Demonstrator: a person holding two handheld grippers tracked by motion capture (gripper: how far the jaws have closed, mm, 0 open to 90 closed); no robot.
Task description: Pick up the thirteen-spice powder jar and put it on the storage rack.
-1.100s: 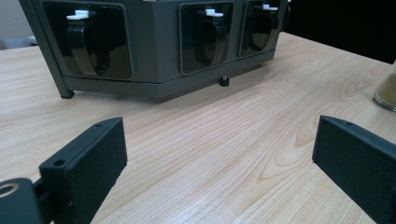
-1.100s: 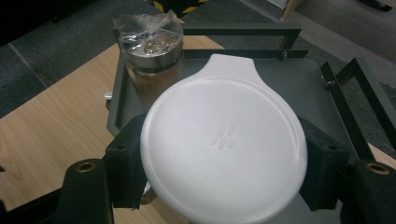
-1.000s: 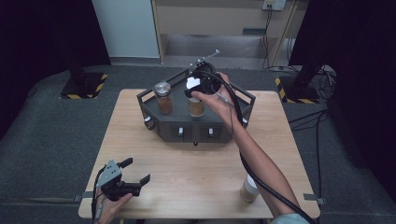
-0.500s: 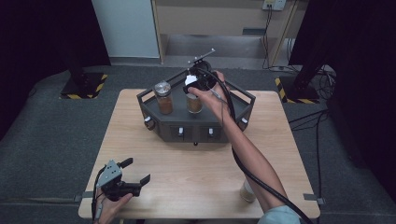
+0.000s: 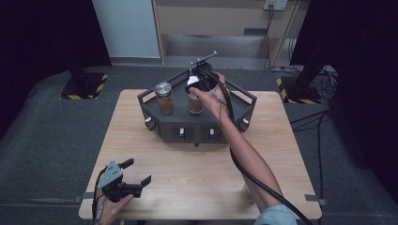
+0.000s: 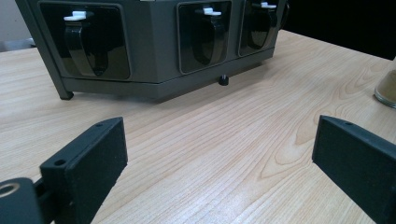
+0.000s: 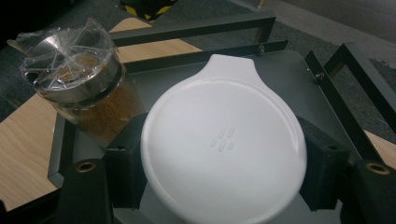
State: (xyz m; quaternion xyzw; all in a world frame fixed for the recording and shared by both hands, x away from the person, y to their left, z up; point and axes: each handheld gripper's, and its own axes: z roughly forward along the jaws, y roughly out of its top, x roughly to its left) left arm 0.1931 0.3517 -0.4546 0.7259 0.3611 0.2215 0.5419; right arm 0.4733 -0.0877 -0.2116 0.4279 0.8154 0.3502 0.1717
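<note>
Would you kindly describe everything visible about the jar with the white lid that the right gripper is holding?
The jar is clear and holds a brown powder, and it stands upright on the dark rack, right of a second jar with a silvery top. Its white lid is round, smooth and plastic-looking, with a small tab at one edge and tiny embossed marks in the middle. The right gripper has its jaws shut on the lid's sides.

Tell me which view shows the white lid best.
The right gripper view: the white lid sits large between the right tool's pads. The high view shows it as a small white patch above a spice jar.
</note>
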